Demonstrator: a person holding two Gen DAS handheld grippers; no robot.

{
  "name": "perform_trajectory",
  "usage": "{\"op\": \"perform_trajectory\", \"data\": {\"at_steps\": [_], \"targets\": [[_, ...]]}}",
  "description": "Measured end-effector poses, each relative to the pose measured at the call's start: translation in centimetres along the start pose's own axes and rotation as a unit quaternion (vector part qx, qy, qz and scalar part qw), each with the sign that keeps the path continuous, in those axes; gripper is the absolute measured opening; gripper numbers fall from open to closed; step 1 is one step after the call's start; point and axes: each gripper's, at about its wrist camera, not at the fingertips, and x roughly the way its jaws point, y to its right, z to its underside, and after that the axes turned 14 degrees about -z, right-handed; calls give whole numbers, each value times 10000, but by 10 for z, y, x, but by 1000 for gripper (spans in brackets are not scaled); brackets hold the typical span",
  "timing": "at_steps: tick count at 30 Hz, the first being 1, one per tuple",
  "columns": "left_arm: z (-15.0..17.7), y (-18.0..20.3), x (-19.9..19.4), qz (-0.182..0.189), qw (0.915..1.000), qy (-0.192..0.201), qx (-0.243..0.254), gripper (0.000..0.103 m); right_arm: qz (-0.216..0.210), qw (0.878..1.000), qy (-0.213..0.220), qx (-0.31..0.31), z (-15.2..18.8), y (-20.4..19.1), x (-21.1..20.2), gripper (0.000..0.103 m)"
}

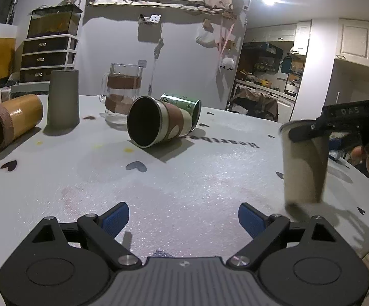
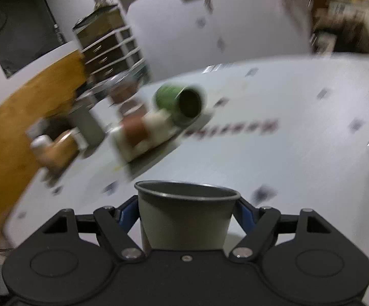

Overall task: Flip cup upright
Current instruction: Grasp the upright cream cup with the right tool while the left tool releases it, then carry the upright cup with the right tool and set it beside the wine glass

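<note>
My right gripper (image 2: 187,213) is shut on a grey cup (image 2: 184,219), mouth up, held upright just above the table. The left wrist view shows this grey cup (image 1: 304,163) at the right with the right gripper (image 1: 309,130) clamped near its rim. My left gripper (image 1: 183,219) is open and empty, low over the table's near side. A brown-and-white cup (image 1: 156,125) lies on its side mid-table, mouth toward me. A green cup (image 1: 184,104) lies behind it. The right wrist view is blurred by motion.
A tan cup (image 1: 11,122) lies on its side at the left. A grey cup (image 1: 63,99) stands mouth down beside it. A glass mug (image 1: 123,94) stands behind the fallen cups. The white table (image 1: 184,178) has heart marks. Drawers (image 1: 48,53) stand beyond.
</note>
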Motion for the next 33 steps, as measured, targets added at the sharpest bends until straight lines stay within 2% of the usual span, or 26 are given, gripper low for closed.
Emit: {"op": "perform_trajectory", "data": {"at_steps": [6,12,17,23,33], "targets": [[0,4,0,20,10000,25,74,93,1112,9897,587,-682,-19,22,-14,77],[1,7,2,33,9999,18,117,93,2064,9707,958,-775,-49,65,-9,77],[2,9,2,48,9999,12,136,93,2289,9645,1201,-538,-63,91,-6,77],[2,9,2,61,9999,15,143,93,2629,9548,1310,-454,-58,103,6,77],[2,9,2,59,9999,20,146,93,2671,9506,1475,-577,-46,105,11,77]]}}
